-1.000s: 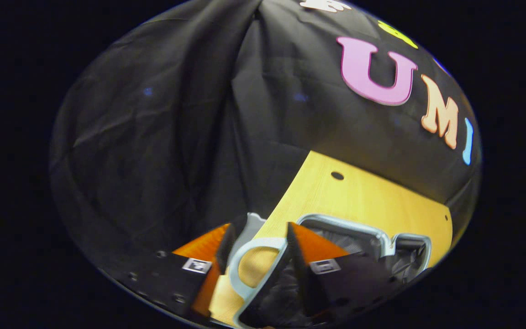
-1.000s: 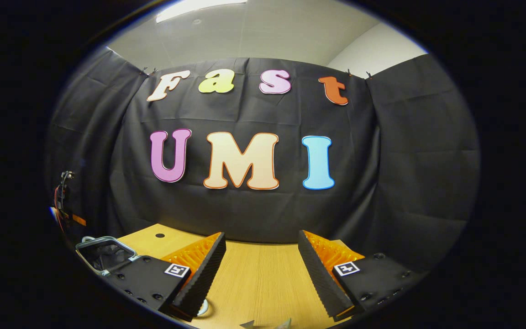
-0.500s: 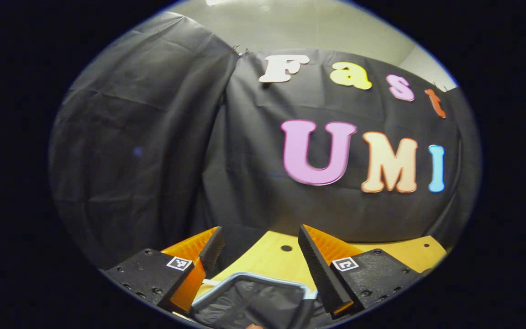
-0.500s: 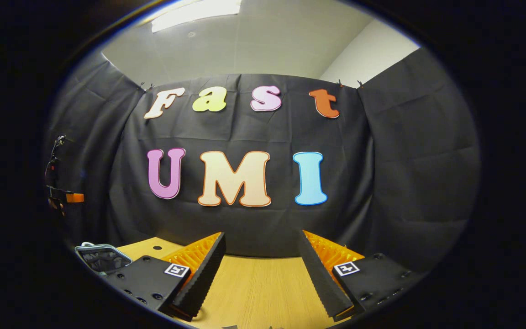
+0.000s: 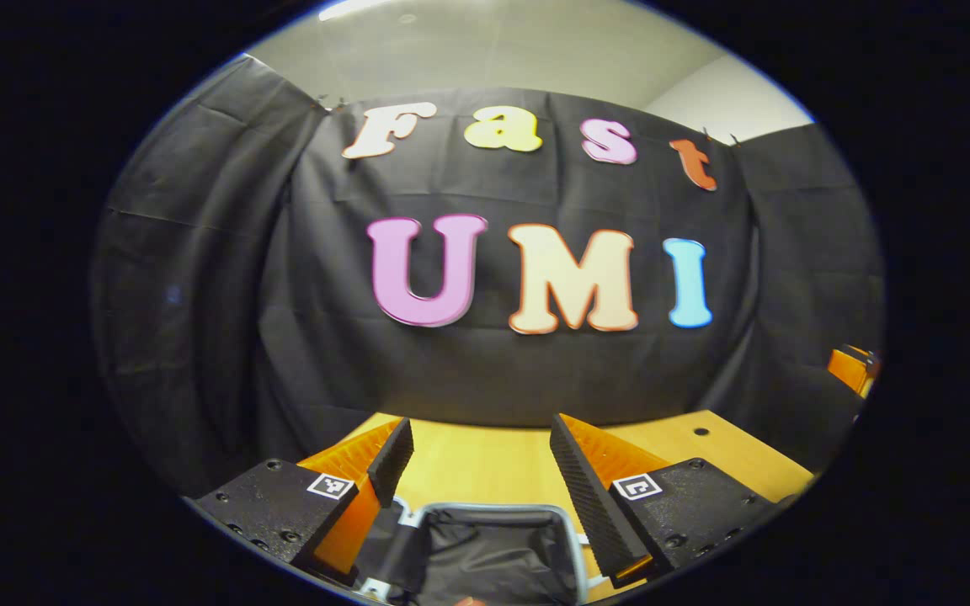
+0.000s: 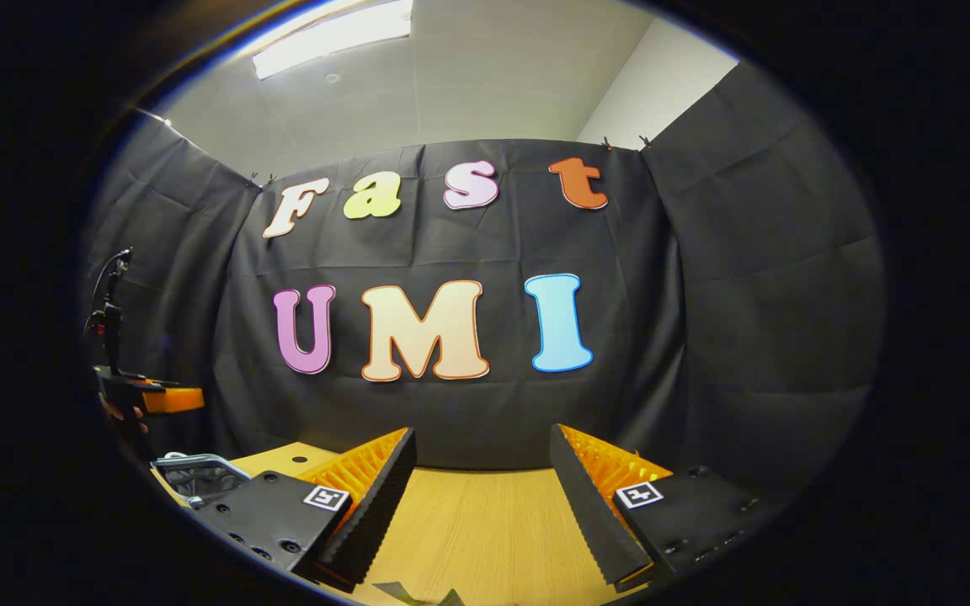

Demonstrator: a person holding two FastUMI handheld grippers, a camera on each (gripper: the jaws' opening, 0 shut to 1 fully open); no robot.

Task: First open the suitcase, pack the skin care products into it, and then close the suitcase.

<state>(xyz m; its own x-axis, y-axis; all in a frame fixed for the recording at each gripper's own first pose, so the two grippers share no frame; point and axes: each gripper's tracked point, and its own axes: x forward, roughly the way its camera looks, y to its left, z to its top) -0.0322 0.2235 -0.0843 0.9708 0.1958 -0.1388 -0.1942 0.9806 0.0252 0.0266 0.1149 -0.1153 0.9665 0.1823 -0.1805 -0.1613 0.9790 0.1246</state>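
The suitcase [image 5: 498,507] lies open on the wooden table, its silver rim and black lining low in the left gripper view. My left gripper [image 5: 478,425] hovers open just above it, pointing level at the back wall with nothing between its fingers. In the right gripper view the suitcase [image 6: 199,465] sits at the lower left. My right gripper [image 6: 482,433] stands open over bare table to the right of the case, also holding nothing. The left gripper's body [image 6: 148,396] and the hand holding it show at the far left, above the case.
The wooden table [image 6: 468,522] runs back to the black cloth wall, with a small hole [image 6: 298,459] near its far left corner. A grey-green scrap [image 6: 422,596] peeks in at the bottom edge; I cannot tell what it is. An orange part [image 5: 854,369] shows at the far right.
The left gripper has swung up from looking down at the suitcase's handle and rim to facing the back wall, and has turned right. The right gripper has tilted slightly upward. Both stay open.
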